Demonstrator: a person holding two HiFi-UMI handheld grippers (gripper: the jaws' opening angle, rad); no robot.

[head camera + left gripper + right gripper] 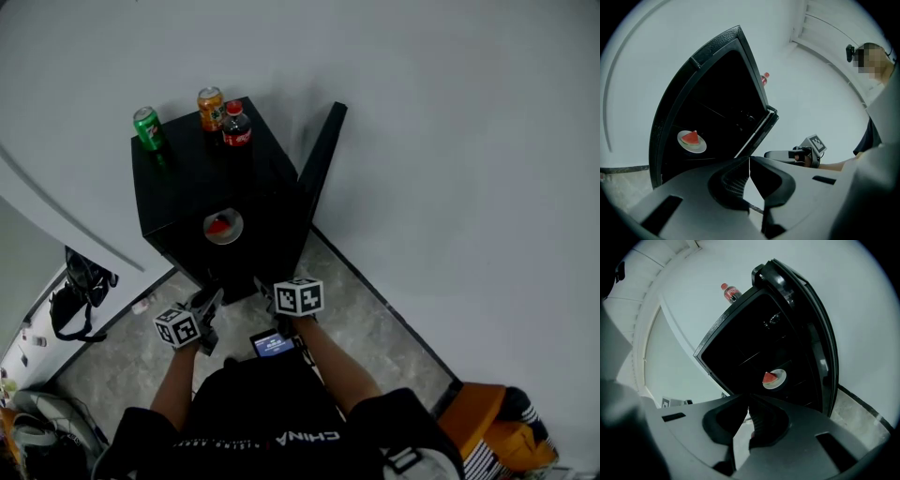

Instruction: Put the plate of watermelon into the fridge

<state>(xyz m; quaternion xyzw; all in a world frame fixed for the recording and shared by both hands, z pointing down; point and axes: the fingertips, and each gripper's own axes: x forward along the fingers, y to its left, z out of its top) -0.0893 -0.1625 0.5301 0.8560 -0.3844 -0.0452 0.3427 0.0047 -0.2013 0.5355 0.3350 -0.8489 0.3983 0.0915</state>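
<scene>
A small black fridge (187,187) stands against the white wall with its door (322,150) swung open to the right. The white plate with a red watermelon wedge (223,226) rests on a shelf inside, also seen as the plate (692,141) and the plate (774,378) in the gripper views. My left gripper (208,302) and right gripper (264,287) hover side by side just in front of the fridge opening, apart from the plate. The left gripper (749,161) is shut with nothing in it. The right gripper (749,397) is shut and empty too.
A green can (148,128), an orange can (211,108) and a cola bottle (236,125) stand on the fridge top. A black bag (80,291) lies on the floor at the left. Orange and striped items (487,422) sit at the lower right.
</scene>
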